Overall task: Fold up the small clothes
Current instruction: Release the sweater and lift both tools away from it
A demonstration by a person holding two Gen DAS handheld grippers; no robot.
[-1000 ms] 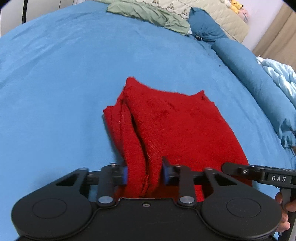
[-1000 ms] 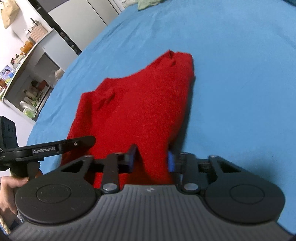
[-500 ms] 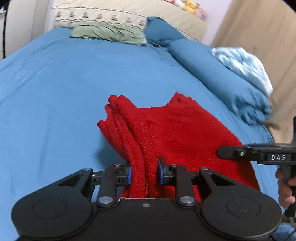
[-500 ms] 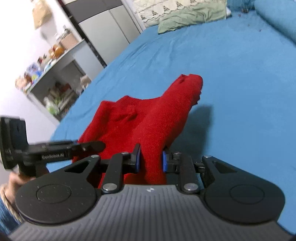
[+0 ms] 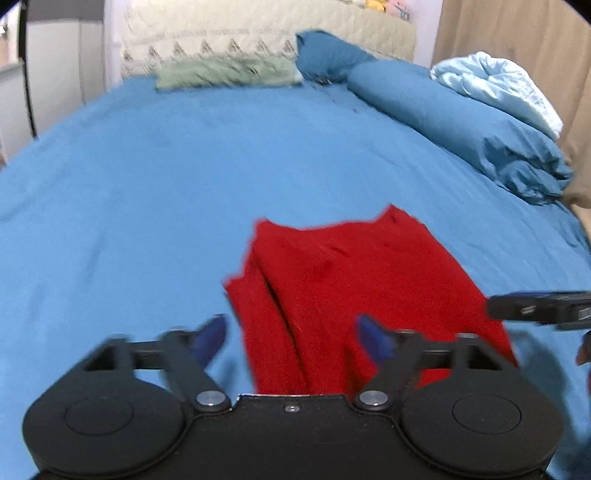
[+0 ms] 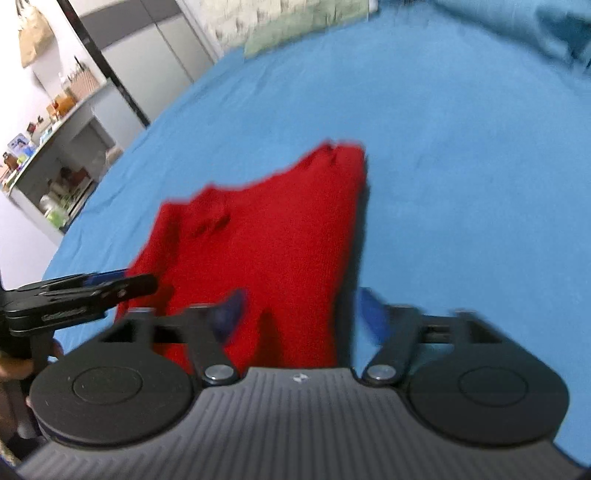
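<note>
The red garment (image 5: 354, 288) is being released folded on the bed (image 5: 147, 192), jaws of the left gripper (image 5: 291, 336) and right gripper (image 6: 299, 314) just spread, so smoothing or another fold is likely needed next.

The folded garment (image 5: 354, 280) was found lying on the bed sheet (image 5: 147, 206), near its front edge. The left gripper (image 5: 291, 336) was positioned over the garment's left end and the right gripper (image 6: 299, 314) over its right end. Behind the garment, a pillow (image 5: 225, 72) was laid against the headboard (image 5: 221, 33). A rolled duvet (image 5: 454, 125) was located along the right side.
</note>
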